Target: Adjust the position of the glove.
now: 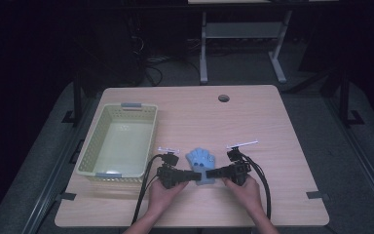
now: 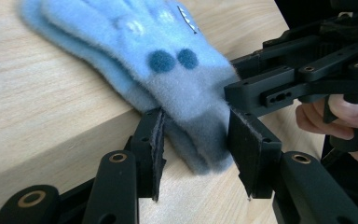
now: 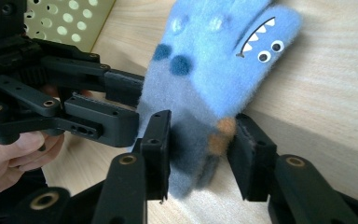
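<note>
Counter (image 1: 253, 122): one, pale wood, with one round cable hole (image 1: 223, 98) near its far edge.
Basket (image 1: 93, 146): one, pale yellow-green plastic with perforated walls, standing on the counter's left half.
Hands: two, coming in from the near edge, each holding one set of tongs.
Glove (image 1: 201, 163): one, a fluffy light-blue glove lying flat on the counter just right of the basket, near the front edge, between the two tongs; fingers point away from the person, cuff toward them.
Glove's look: soft fleece, with two dark-blue round spots (image 3: 172, 59) on the back, a greyer cuff, and a small orange patch (image 3: 221, 135) by the cuff. One finger carries a cartoon face with two white googly eyes and a row of white teeth (image 3: 261, 37).
Left tongs (image 1: 195, 176): one, black, reaching in from the left; jaws partly drawn in around the cuff's left edge, one pad (image 2: 154, 140) touching the fleece, the other just beside it, not clamped.
Right tongs (image 1: 209, 174): one, black, reaching in from the right; jaws partly drawn in on either side of the cuff's right part, pads (image 3: 161, 144) at the fleece; firm pinch cannot be told.
</note>
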The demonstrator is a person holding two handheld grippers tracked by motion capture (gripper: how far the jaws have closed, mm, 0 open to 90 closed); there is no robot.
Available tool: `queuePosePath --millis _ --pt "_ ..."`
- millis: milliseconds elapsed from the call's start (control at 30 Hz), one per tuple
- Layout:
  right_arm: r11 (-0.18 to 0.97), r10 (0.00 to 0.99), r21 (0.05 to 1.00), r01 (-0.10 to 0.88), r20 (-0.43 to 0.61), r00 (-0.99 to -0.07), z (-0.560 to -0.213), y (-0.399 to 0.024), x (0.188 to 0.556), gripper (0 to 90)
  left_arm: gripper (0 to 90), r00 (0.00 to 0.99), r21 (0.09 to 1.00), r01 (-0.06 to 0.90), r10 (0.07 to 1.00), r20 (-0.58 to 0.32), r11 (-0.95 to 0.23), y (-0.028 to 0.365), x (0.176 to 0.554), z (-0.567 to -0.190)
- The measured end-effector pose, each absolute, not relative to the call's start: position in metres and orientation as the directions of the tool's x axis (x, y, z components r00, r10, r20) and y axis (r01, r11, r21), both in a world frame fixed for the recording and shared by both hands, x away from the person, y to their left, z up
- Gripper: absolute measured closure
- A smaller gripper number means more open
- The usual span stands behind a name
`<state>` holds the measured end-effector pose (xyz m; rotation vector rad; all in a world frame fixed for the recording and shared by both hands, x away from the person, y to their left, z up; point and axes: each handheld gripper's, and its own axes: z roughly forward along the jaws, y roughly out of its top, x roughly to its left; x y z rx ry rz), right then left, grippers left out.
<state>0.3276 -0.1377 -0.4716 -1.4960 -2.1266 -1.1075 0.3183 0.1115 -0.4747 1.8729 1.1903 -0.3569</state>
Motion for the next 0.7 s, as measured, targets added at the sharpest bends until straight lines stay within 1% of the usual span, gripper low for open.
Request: queuePosePath --millis 167,467,700 --pt "0.148 0.648 0.412 0.899 0.646 -0.403 -0.4731 -0.1371 0.327 65.6 56.4 0.505 0.51 0.842 0.584 -0.635 -0.173 0.1099 0.32 -0.4756" --pt "0.12 0.636 0.422 0.899 0.662 -0.396 -0.4762 -0.1382 0.325 68.7 64.6 0.491 0.5 0.852 0.564 -0.664 -0.154 0.11 0.324 -0.4801" --pt "0.115 0.625 0.434 0.894 0.667 -0.405 -0.4763 -0.1391 0.3254 71.2 70.7 0.472 0.49 0.864 0.529 -0.705 -0.118 0.1124 0.328 -0.4818"
